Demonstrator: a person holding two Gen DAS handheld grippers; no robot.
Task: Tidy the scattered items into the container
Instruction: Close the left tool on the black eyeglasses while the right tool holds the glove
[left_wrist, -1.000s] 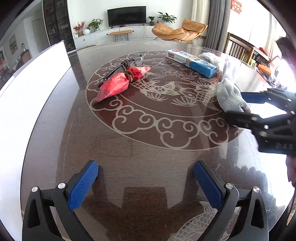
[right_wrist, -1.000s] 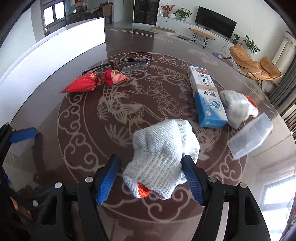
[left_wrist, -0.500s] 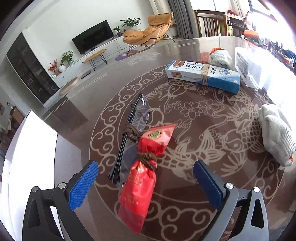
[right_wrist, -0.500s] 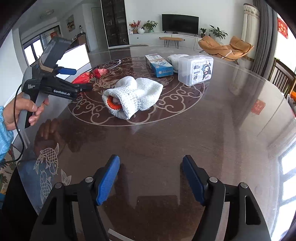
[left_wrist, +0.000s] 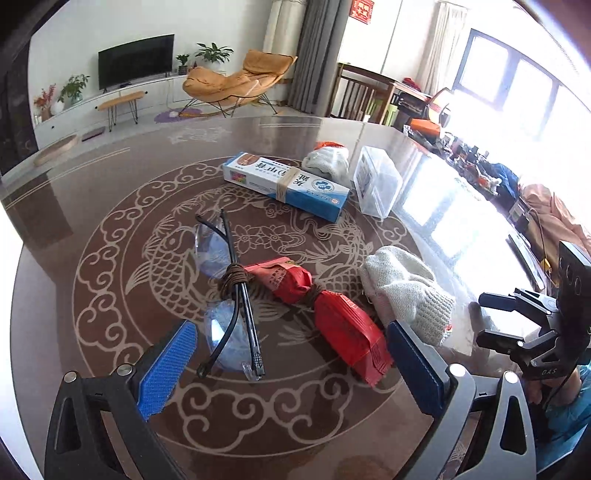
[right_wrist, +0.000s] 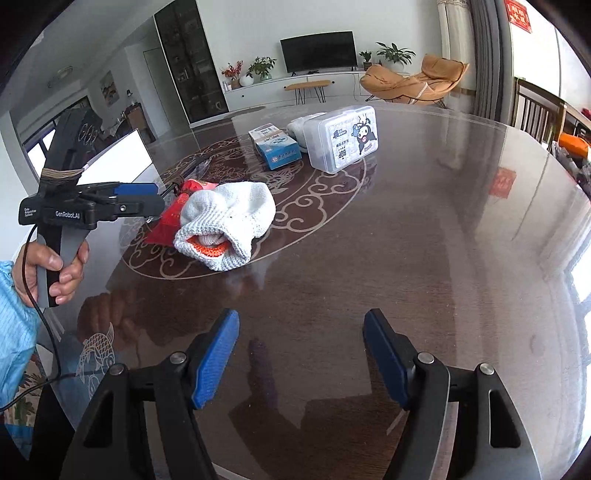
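Observation:
My left gripper (left_wrist: 291, 362) is open and hovers low over the table. A pair of glasses (left_wrist: 229, 295) and a red packet (left_wrist: 321, 306) tied with brown cord lie just ahead of its blue pads, untouched. To their right lies a white knit glove (left_wrist: 406, 291). My right gripper (right_wrist: 301, 354) is open over bare table with nothing between its fingers; the white glove (right_wrist: 229, 218) lies well ahead of it. A clear plastic box (right_wrist: 343, 140) with a cartoon label stands at the back, beside a blue toothpaste box (right_wrist: 275, 146) and a second glove (left_wrist: 327, 160).
The round dark table (right_wrist: 424, 229) has a glossy top with a fish pattern. A large white flat-sided thing (right_wrist: 118, 158) stands at its left edge. A hand (right_wrist: 55, 266) in a blue sleeve holds the left gripper (right_wrist: 155, 197). The right gripper (left_wrist: 484, 317) shows at the right.
The right gripper has drawn back from the white glove, which now lies free on the table. The left gripper has swung across to stand over the glasses and red packet.

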